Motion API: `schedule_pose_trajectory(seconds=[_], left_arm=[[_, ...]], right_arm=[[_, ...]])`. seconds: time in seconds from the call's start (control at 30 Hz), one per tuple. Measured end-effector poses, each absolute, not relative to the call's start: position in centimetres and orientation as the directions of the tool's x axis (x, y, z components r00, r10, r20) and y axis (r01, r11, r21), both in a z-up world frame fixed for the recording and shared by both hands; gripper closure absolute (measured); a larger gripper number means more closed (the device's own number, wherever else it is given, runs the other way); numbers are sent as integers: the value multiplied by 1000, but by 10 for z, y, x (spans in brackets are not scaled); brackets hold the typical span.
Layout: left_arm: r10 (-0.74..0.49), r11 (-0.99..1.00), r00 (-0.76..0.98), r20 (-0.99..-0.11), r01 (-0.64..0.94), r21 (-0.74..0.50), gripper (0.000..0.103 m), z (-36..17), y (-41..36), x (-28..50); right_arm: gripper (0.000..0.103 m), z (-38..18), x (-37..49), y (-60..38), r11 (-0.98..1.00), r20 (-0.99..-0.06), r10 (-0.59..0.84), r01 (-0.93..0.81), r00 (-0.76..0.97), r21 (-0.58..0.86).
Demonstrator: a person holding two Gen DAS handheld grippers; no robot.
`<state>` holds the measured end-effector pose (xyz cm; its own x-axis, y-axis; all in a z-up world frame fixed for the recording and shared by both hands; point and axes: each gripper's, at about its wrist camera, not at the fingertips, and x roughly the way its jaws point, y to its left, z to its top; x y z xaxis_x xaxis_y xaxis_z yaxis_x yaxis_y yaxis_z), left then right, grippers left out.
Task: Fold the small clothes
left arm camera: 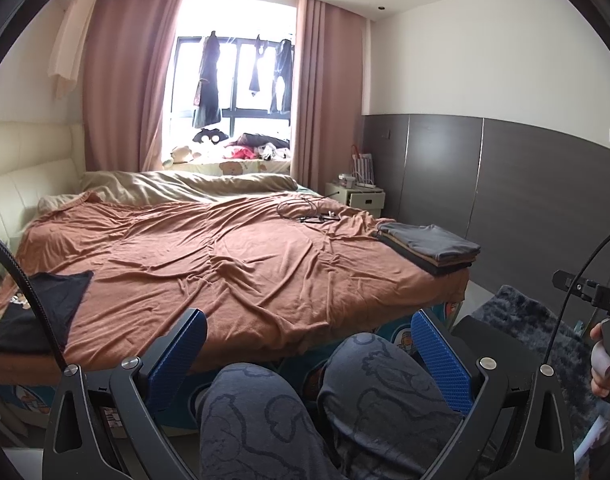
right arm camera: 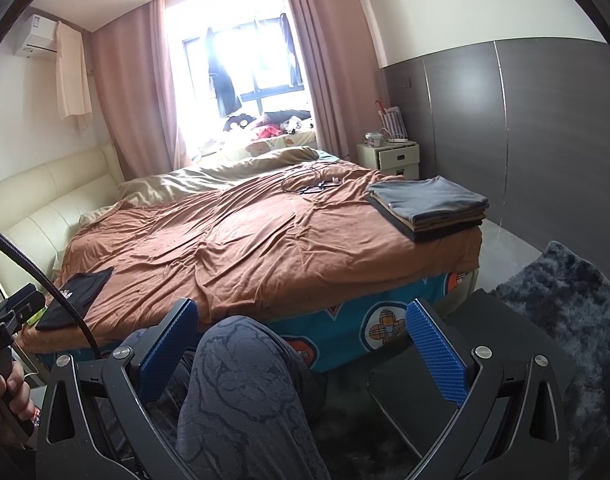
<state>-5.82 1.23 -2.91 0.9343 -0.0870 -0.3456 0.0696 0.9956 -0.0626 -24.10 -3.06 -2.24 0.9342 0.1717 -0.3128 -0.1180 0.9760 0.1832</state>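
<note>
A stack of folded clothes (left arm camera: 431, 248) (right arm camera: 429, 208), grey on top, sits at the bed's near right corner. A black garment (left arm camera: 41, 308) (right arm camera: 75, 300) with a small print lies on the bed's near left edge. My left gripper (left arm camera: 309, 340) is open, held low in front of the bed above the person's knees, with nothing between its blue pads (left arm camera: 177, 356). My right gripper (right arm camera: 301, 332) is open too, also back from the bed over a knee, and its blue pads (right arm camera: 435, 352) hold nothing.
The bed's rust-brown cover (left arm camera: 225, 264) (right arm camera: 233, 248) is wrinkled. A black cable and small devices (left arm camera: 309, 212) (right arm camera: 313, 184) lie near its far right. A dark shaggy rug (right arm camera: 565, 308) covers the floor at right; a white nightstand (right arm camera: 389, 156) stands by the wall.
</note>
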Motion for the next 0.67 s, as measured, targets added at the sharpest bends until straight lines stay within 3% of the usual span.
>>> schedule_pose_trajectory(seconds=[0.67], left_arm=[[-83, 996, 942, -325, 71, -50, 0, -28, 6, -68]], right_arm=[[0, -28, -245, -26, 975, -321, 178, -122, 930, 188]])
